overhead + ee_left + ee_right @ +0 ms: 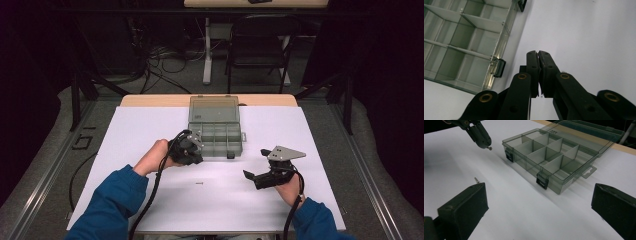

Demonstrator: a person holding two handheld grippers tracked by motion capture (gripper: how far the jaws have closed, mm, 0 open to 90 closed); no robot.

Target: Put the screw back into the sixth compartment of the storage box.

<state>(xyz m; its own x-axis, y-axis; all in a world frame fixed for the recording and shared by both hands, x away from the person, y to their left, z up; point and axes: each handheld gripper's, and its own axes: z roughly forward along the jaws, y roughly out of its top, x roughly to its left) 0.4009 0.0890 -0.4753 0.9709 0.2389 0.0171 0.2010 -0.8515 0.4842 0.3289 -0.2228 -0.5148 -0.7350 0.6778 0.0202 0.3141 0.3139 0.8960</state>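
A: A small screw [490,148] is seen pinched at the very tips of the left gripper [487,146], head poking out below the closed fingers. In the left gripper view a sliver of it shows between the pressed-together fingers [534,65].

B: And where is it held relative to the organiser box [215,132]?

A: It is held above the white counter [150,130], just off the box's near-left corner. The open compartments lie beyond and to the right of the fingers as seen from the high view; in the left gripper view the divided trays [461,42] lie to the left of the tips, with a black latch [499,68] on the nearest wall. The screw's long axis cannot be told for certain, though the shank appears to be gripped along the fingers.

B: So a short carry over the near wall is what is judged to be called for?

A: Yes, across the rim and over a compartment. The left gripper is far the nearer hand.

B: The right gripper [262,167]?

A: Its fingers are spread wide and nothing is held. It is kept low over the counter, well apart from the box. A second screw [200,184] lies flat on the counter between the two hands, nearer the right gripper's left finger [464,207].
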